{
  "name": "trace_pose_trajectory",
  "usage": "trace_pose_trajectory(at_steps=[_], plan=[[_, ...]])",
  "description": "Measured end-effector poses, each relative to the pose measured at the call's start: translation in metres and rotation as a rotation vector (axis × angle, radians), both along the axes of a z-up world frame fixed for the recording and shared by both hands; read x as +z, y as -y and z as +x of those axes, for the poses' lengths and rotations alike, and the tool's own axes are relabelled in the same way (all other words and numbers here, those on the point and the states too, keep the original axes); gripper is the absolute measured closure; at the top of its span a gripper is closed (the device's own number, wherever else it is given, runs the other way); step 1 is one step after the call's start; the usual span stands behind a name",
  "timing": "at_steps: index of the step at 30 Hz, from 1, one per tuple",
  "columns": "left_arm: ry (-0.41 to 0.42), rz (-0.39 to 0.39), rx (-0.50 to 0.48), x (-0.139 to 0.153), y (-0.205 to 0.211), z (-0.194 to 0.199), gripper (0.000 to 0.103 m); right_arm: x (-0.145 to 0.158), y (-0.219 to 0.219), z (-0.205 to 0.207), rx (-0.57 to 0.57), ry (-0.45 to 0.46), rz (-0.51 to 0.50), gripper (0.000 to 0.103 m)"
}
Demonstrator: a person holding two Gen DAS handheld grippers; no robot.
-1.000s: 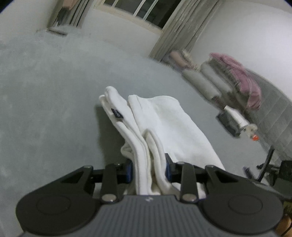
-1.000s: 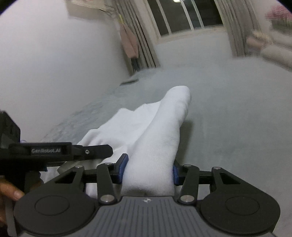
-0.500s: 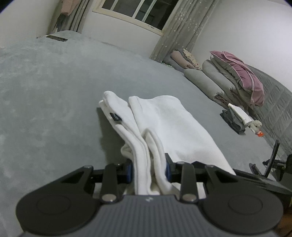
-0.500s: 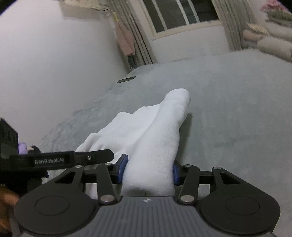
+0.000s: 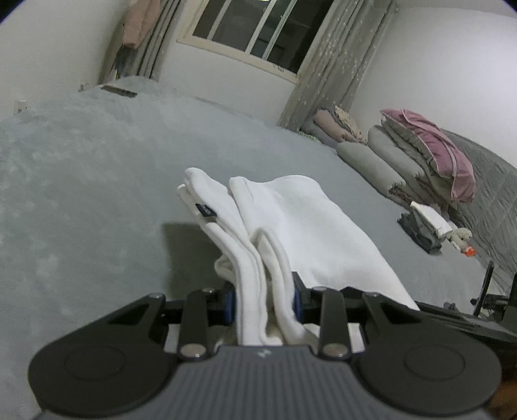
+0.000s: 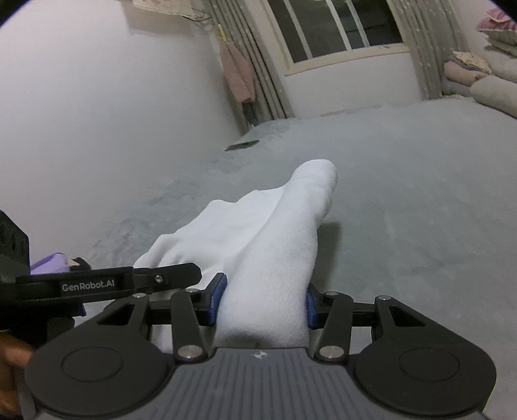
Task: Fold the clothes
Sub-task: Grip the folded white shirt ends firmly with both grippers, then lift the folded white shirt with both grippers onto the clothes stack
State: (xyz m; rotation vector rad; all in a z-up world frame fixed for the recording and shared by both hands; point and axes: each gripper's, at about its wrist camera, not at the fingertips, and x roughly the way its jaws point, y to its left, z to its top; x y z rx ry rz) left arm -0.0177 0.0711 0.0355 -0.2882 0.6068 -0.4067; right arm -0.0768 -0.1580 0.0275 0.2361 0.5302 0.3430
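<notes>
Grey bed [image 5: 80,200] unchanged, both tools still clamping white garment [image 5: 307,226].

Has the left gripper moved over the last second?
Yes. The left gripper, shut on the white garment, has tilted upward: the window sits lower and fuller in its view.

Brightness: dim, cool indoor light, greyish cast.
Source: overhead; the window [image 5: 248,29] is dark.
Shadows: soft dark patch on the bed [image 5: 80,200] left of the white garment [image 5: 300,223]; another on its right in the right wrist view.
Glare: garment near overexposed.
Blur: background soft, slightly noisy.
Distortion: strong fisheye bending, dark corners.
</notes>
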Motion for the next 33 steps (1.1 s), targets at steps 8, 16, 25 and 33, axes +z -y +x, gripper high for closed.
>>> trace_pose_trajectory(at_steps=[8, 16, 25, 33], plan=[[0.089, 0.022, 0.091, 0.044, -0.03, -0.035, 0.075, 0.031, -0.033, -0.013, 0.031, 0.069, 0.004, 0.057], [0.171, 0.02, 0.195, 0.095, -0.103, -0.088, 0.075, 0.059, -0.096, -0.026, 0.13, 0.13, 0.101, 0.057], [0.262, 0.041, 0.352, 0.142, -0.216, -0.148, 0.075, 0.067, -0.207, -0.035, 0.251, 0.063, 0.36, 0.057], [0.106, 0.089, 0.42, 0.122, -0.296, -0.123, 0.075, 0.02, -0.32, -0.066, 0.041, -0.054, 0.556, 0.056]])
